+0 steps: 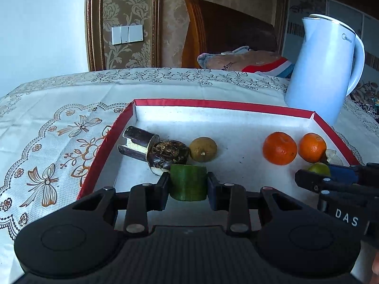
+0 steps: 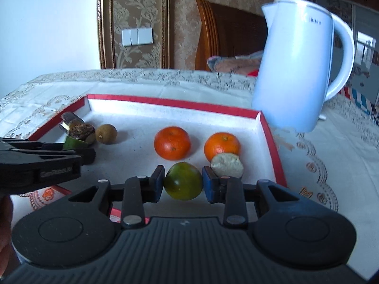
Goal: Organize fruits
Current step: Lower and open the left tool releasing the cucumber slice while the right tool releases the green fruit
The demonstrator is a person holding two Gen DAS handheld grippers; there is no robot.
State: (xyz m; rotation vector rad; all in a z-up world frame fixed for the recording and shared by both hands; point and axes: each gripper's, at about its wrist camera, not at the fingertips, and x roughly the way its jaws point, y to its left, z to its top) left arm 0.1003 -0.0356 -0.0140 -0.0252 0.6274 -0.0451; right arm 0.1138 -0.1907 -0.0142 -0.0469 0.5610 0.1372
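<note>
A red-rimmed white tray (image 1: 107,139) holds the produce. My left gripper (image 1: 188,183) is shut on a green cut cylinder piece (image 1: 188,181), low in the tray's left part, next to a dark purple chunk (image 1: 167,153), a split dark piece (image 1: 137,140) and a brown round fruit (image 1: 203,149). My right gripper (image 2: 182,182) is shut on a green round fruit (image 2: 183,181) in the tray's right part. Two oranges (image 2: 172,142) (image 2: 222,145) lie just behind it, and a pale peeled piece (image 2: 227,165) lies to its right.
A white electric kettle (image 1: 324,66) stands on the patterned tablecloth (image 1: 47,142) behind the tray's right corner. A wooden chair with a cushion (image 1: 241,59) is behind the table. The right gripper shows at the right edge of the left wrist view (image 1: 331,182).
</note>
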